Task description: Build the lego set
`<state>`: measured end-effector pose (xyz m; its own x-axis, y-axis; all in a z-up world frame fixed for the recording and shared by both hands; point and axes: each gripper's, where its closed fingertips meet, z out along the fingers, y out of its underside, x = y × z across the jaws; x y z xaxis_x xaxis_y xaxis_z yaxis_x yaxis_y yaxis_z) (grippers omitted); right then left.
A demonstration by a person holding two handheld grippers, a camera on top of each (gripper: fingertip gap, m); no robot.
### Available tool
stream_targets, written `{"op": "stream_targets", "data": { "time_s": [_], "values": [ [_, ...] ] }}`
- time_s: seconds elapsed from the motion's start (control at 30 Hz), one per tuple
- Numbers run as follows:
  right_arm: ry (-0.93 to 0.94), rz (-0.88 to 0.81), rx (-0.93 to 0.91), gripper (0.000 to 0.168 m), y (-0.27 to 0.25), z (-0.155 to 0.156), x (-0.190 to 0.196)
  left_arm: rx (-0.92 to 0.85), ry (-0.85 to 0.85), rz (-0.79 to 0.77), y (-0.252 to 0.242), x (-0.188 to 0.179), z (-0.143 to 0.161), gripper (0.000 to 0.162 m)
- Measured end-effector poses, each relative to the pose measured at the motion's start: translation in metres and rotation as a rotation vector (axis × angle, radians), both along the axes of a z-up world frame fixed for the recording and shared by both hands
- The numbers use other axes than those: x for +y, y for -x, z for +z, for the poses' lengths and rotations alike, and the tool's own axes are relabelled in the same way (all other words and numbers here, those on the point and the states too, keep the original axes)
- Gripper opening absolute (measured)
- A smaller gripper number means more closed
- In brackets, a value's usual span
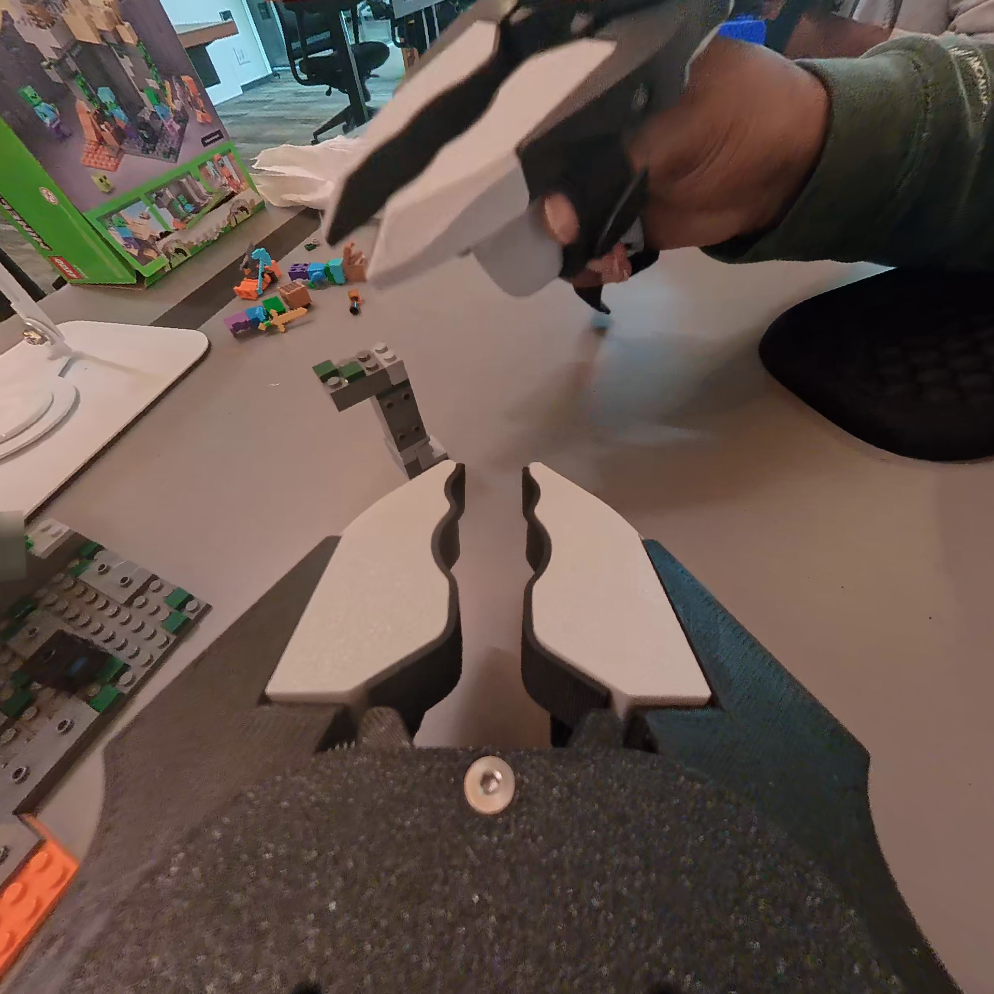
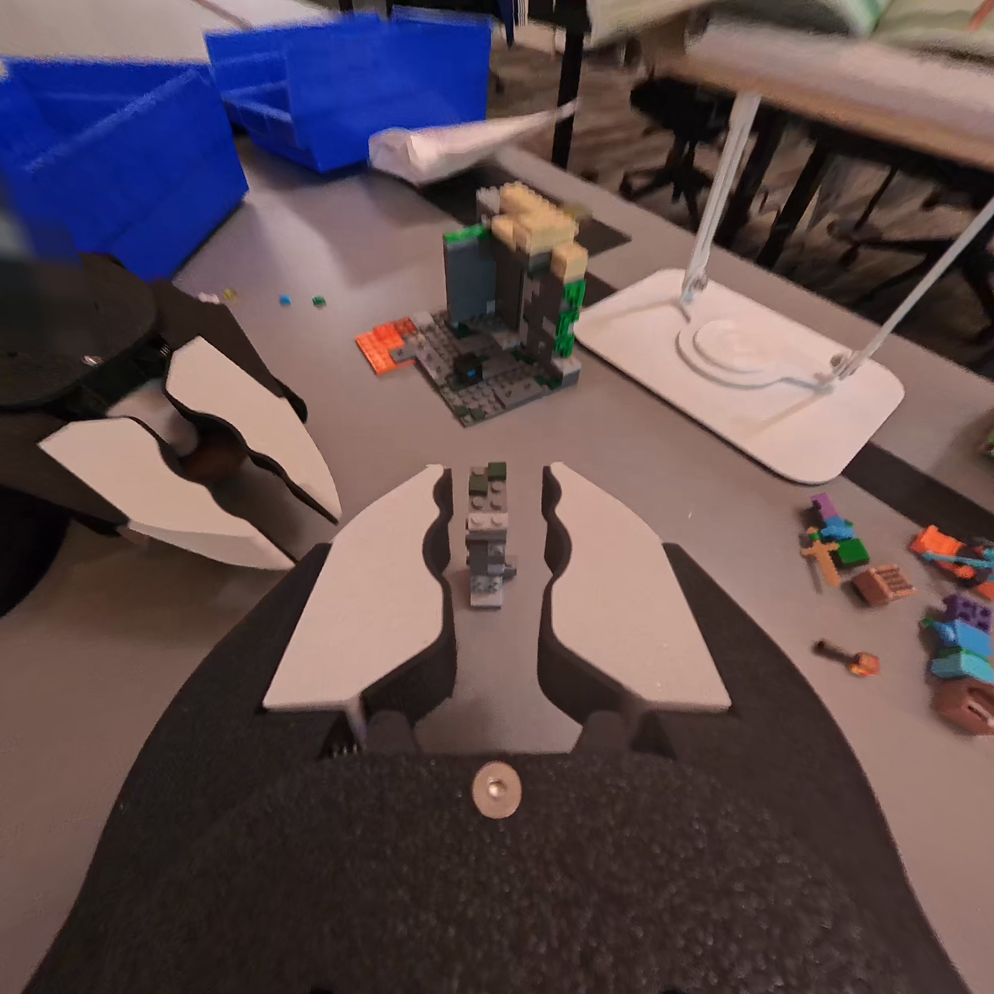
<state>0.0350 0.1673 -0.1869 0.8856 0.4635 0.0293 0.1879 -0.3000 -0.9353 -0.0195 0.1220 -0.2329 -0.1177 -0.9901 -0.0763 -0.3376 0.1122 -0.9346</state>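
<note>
A small grey and green lego sub-assembly (image 1: pixel 376 398) stands on the grey table just ahead of my left gripper (image 1: pixel 492 473), which is open and empty. In the right wrist view the same sub-assembly (image 2: pixel 487 538) shows in the gap between the fingers of my right gripper (image 2: pixel 495 473), which is open and not touching it. The main build (image 2: pixel 505 312), a tall wall on a grey baseplate with orange tiles, stands farther back. The right gripper (image 1: pixel 355 253), held by a hand, hovers above the table in the left wrist view. The left gripper (image 2: pixel 314 538) sits to the left of the right one.
The lego box (image 1: pixel 107 145) stands at the far left. Loose minifigures and parts (image 2: pixel 941 591) lie to the right. A white lamp base (image 2: pixel 742 376) sits beside the build. Blue bins (image 2: pixel 134 161) and a white bag (image 2: pixel 457 140) are at the back. A black pad (image 1: pixel 887 366) lies at the right. Left tips and right tips are each some 25 cm from the main build (image 2: pixel 505 312).
</note>
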Motion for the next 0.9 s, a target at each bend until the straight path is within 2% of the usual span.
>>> {"op": "stream_targets", "data": {
  "time_s": [0.17, 0.23, 0.33, 0.53, 0.67, 0.77, 0.9],
  "values": [
    [-0.209, -0.039, 0.027, 0.030, -0.010, 0.051, 0.008, -0.049, 0.008, 0.049, 0.001, 0.009, 0.010, 0.008],
    [-0.253, -0.072, 0.029, 0.019, -0.016, 0.069, 0.015, -0.094, 0.014, 0.081, 0.004, 0.015, 0.019, 0.000],
    [-0.293, -0.117, 0.068, 0.000, -0.026, 0.095, 0.028, -0.155, 0.023, 0.155, 0.008, 0.028, 0.032, 0.000],
    [-0.414, -0.273, 0.074, 0.000, -0.054, 0.137, 0.055, -0.239, 0.011, 0.362, 0.015, 0.068, 0.066, 0.000],
    [-0.484, -0.384, 0.067, 0.000, -0.074, 0.161, 0.066, -0.284, -0.012, 0.455, 0.012, 0.093, 0.101, 0.000],
    [-0.504, -0.446, 0.077, 0.000, -0.090, 0.172, 0.072, -0.347, -0.078, 0.517, 0.006, 0.112, 0.141, 0.000],
    [-0.507, -0.500, 0.089, 0.000, -0.115, 0.172, 0.077, -0.429, -0.106, 0.578, -0.010, 0.134, 0.194, 0.000]
  ]
}}
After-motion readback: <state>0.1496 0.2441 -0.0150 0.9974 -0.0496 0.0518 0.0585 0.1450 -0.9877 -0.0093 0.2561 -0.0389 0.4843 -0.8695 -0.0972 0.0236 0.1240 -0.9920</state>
